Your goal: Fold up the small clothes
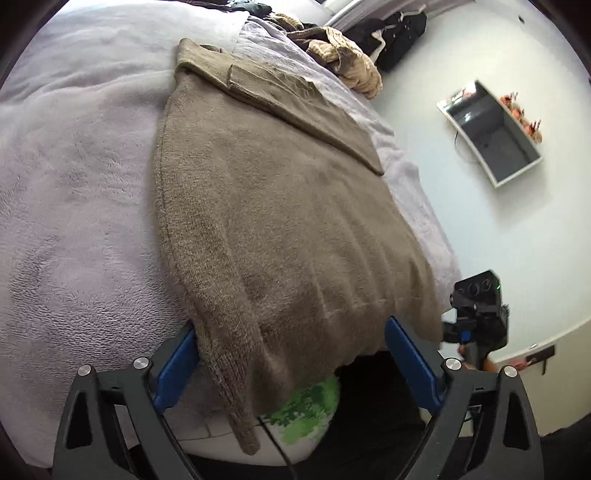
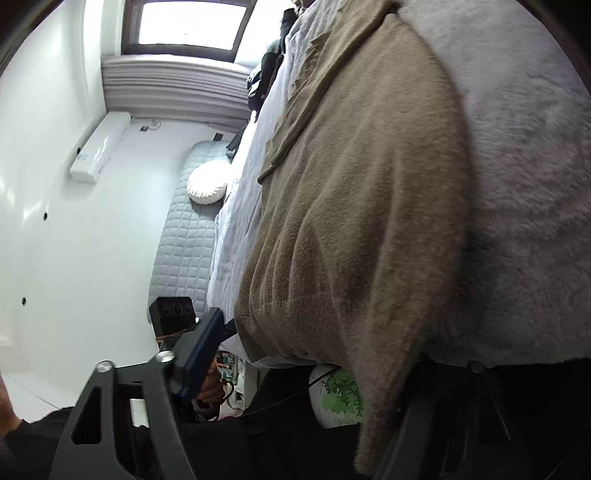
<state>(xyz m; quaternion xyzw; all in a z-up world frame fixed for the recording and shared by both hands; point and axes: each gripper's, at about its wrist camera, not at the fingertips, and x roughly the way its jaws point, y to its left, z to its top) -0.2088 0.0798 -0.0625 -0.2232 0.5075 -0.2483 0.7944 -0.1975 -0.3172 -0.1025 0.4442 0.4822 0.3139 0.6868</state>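
A brown knitted sweater [image 1: 266, 206] lies spread on the lilac fleece blanket [image 1: 74, 192] of a bed, one sleeve folded across its far part. Its near hem hangs over the bed edge and drapes between the blue fingers [image 1: 177, 365] of my left gripper [image 1: 295, 354], whose jaws stand wide apart. The right gripper shows in the left wrist view [image 1: 476, 321] at the sweater's right hem corner. In the right wrist view the sweater [image 2: 362, 192] covers most of my right gripper [image 2: 306, 354]; one blue finger [image 2: 199, 350] shows, the other is hidden under cloth.
A pile of other clothes [image 1: 343, 55] lies at the far end of the bed. A wall-mounted television [image 1: 491, 133] hangs on the right. A quilted mat [image 2: 184, 236] with a white cushion [image 2: 207, 182] lies beside the bed, under a window [image 2: 188, 26].
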